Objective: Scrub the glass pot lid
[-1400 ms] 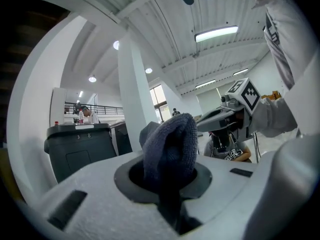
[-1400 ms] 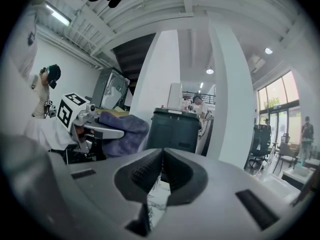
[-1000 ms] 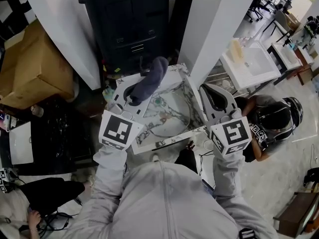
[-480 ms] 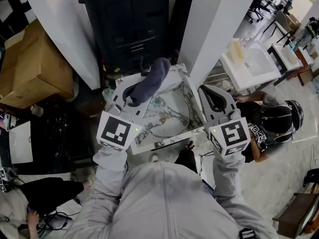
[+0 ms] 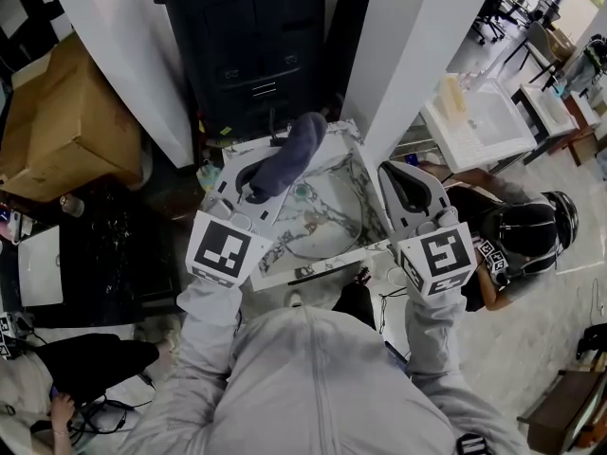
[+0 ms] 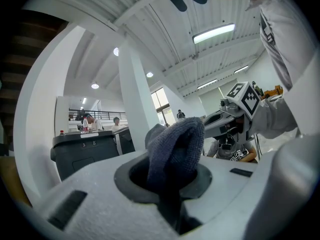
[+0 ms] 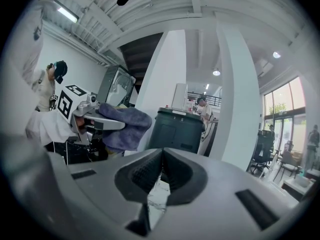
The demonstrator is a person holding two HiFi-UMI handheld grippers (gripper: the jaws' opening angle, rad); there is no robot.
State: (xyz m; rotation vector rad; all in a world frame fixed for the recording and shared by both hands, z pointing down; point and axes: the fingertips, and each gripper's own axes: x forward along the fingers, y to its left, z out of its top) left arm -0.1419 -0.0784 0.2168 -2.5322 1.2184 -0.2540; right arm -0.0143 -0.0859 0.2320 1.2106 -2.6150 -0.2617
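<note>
The glass pot lid (image 5: 321,221) lies flat on a small marble-patterned table (image 5: 285,265) below and between my two grippers, with its knob (image 5: 302,193) up. My left gripper (image 5: 262,169) hangs above the table's left side, shut on a dark blue-grey cloth (image 5: 292,150). The cloth (image 6: 176,144) sticks out past the jaws, clear of the lid. My right gripper (image 5: 392,171) is held over the table's right edge. Its jaws (image 7: 161,156) are shut with nothing between them. Neither gripper touches the lid.
A black bin (image 5: 248,45) stands just beyond the table between two white pillars (image 5: 408,55). A cardboard box (image 5: 57,121) sits at the left. At the right a person in a dark helmet (image 5: 524,230) crouches near a white table (image 5: 479,121).
Both grippers have held nearly the same place. The left one with the cloth has drifted slightly away from me. The person at the right has shifted a little.
</note>
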